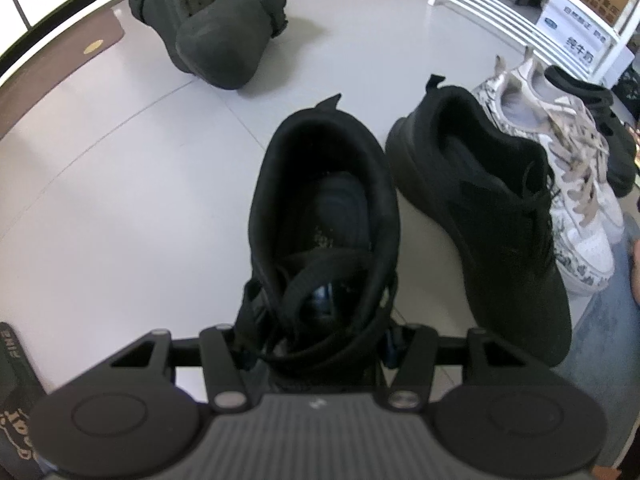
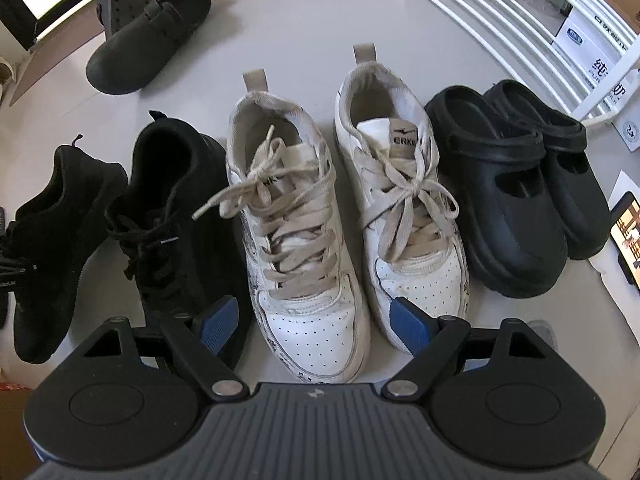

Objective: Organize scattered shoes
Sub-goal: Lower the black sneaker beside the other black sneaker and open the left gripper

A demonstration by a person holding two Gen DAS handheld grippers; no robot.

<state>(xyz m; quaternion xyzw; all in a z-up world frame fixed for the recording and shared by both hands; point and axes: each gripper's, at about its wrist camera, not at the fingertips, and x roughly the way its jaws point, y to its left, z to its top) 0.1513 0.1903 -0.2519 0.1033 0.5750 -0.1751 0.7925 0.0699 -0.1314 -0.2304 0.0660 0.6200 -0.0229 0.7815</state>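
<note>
My left gripper is shut on the tongue end of a black sneaker, heel pointing away, just left of its black mate. In the right wrist view the held sneaker sits at the left end of a row: black mate, two white sneakers, two black clogs. My right gripper is open and empty above the left white sneaker's toe. A dark grey clog pair lies apart at the far left.
A white slatted rack with boxes and bottles stands at the back right. A phone lies on paper at the right edge. A brown mat borders the grey floor at left.
</note>
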